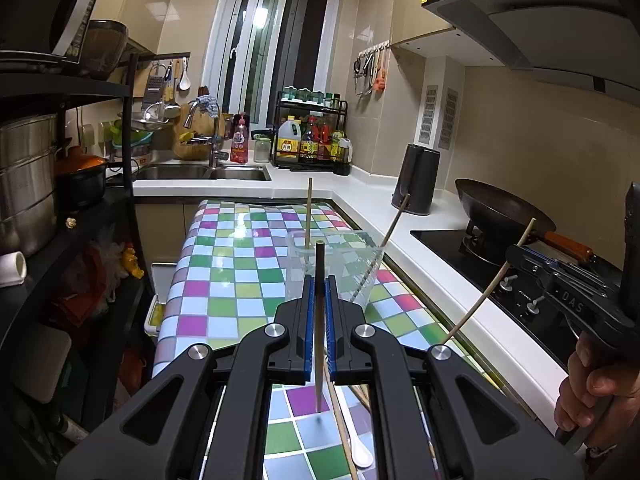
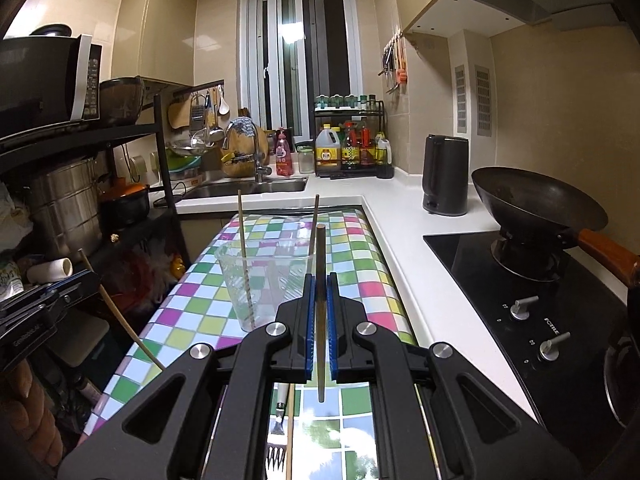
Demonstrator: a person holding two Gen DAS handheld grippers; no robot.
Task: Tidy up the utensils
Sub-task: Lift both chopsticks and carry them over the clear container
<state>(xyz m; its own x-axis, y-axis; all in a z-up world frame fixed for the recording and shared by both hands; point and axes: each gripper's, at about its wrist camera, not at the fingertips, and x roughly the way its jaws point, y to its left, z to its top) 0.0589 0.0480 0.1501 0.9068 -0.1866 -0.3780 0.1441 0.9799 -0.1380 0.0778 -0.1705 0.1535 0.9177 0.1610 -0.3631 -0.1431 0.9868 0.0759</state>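
Over the checkered tabletop (image 1: pixel 224 280), left claw (image 1: pixel 319 280) and right claw (image 2: pixel 319 280) each grip a chopstick (image 1: pixel 319 320) upright before the clear cup (image 2: pixel 260 276) at mid-frame.

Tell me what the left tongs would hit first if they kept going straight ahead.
Probably the clear plastic cup, directly ahead of the left tongs, which grip a chopstick. Depth is hard to judge.

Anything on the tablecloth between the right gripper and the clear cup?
No. In the right wrist view only bare checkered tablecloth lies between the right gripper, shut on a chopstick, and the clear cup.
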